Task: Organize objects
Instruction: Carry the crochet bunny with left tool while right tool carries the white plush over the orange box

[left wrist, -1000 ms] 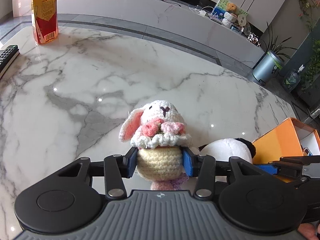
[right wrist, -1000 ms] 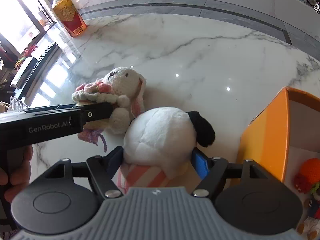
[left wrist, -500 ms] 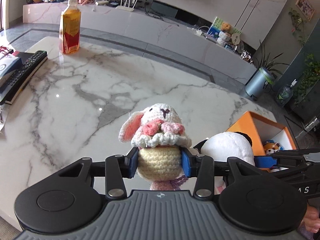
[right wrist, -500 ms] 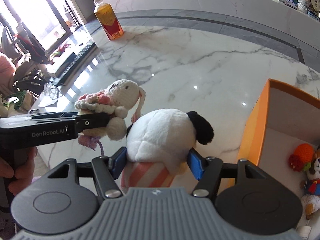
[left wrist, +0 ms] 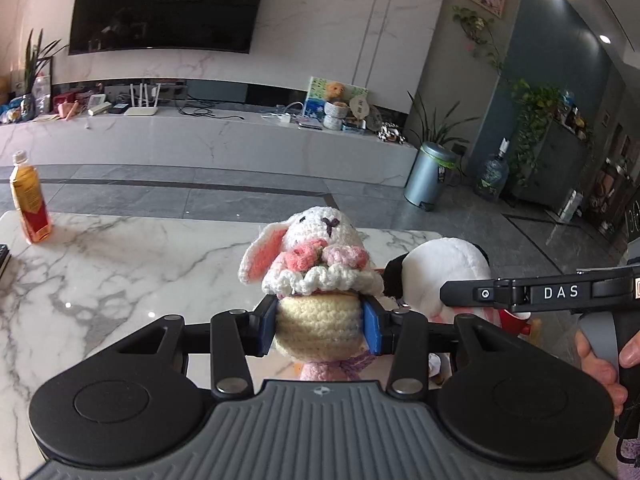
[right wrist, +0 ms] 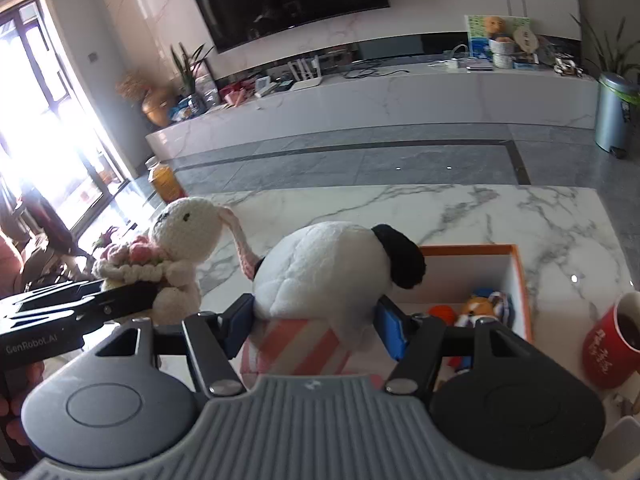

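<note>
Left claw is clamped on the crochet bunny round its belly, and the right claw pinches the white plush dog. Both toys hang above the bench, probably headed for the orange box that's already holding toys.

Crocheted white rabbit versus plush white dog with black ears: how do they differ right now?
The crocheted white rabbit is knitted yarn with pink-lined ears and a flower bunch; the plush white dog is fluffy, black-eared, in pink stripes. The left gripper clamps the rabbit, the right gripper the bulkier dog. Both hang above the table.
</note>
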Available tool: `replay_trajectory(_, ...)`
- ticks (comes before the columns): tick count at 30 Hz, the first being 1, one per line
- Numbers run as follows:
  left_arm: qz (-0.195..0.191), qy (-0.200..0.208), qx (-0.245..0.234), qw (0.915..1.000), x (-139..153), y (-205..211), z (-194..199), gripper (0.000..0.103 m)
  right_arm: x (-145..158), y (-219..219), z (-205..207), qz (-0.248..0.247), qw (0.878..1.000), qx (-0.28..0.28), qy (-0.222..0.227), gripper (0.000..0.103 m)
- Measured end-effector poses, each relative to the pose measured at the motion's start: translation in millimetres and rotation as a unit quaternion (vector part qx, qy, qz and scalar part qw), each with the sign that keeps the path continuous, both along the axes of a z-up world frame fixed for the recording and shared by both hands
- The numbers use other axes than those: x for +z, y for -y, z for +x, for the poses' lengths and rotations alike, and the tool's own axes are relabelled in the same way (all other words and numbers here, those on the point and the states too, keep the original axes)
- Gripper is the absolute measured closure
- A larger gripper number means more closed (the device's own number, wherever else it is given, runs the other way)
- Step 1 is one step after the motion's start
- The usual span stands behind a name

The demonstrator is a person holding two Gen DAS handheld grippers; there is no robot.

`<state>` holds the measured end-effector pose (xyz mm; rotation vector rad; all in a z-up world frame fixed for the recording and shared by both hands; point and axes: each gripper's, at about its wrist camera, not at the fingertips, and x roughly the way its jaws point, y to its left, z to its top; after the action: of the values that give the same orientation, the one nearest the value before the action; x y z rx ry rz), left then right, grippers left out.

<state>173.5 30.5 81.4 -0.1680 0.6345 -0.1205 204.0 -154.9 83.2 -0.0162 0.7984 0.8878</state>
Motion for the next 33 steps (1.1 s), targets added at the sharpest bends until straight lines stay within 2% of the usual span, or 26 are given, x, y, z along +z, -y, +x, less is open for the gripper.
replay_trajectory(5,0.090,-0.003,-0.043,0.9950,-26.5,63.3,30.7,0.053,-26.9,25.5,32.3,-0.005,0.999,-0.038,-0.025,0.037)
replay_trajectory(9,0.169,-0.014,-0.054,0.9840,-53.1,98.4,47.5,0.053,-55.8,12.9,57.1,-0.007,0.998,-0.030,-0.057,0.037)
replay_trajectory(14,0.264,-0.037,-0.068,0.9615,-86.1,126.3,56.3,0.053,-89.1,-12.2,81.6,-0.013,0.996,-0.012,-0.085,0.037)
replay_trajectory(20,0.377,-0.021,-0.101,0.9204,-117.3,158.3,47.5,0.053,-115.3,-34.1,95.4,-0.029,0.996,0.015,-0.081,0.037)
replay_trajectory(25,0.432,-0.019,-0.128,0.8924,-142.6,175.2,48.9,0.052,-136.3,-42.2,104.5,-0.035,0.995,0.034,-0.087,0.037)
replay_trajectory(28,0.441,-0.022,-0.139,0.8865,-149.2,175.6,50.5,0.052,-140.9,-45.0,105.0,-0.035,0.996,0.044,-0.069,0.037)
replay_trajectory(33,0.439,-0.044,-0.158,0.8833,-151.5,175.5,54.3,0.052,-142.4,-49.6,104.9,-0.052,0.996,0.057,-0.051,0.036)
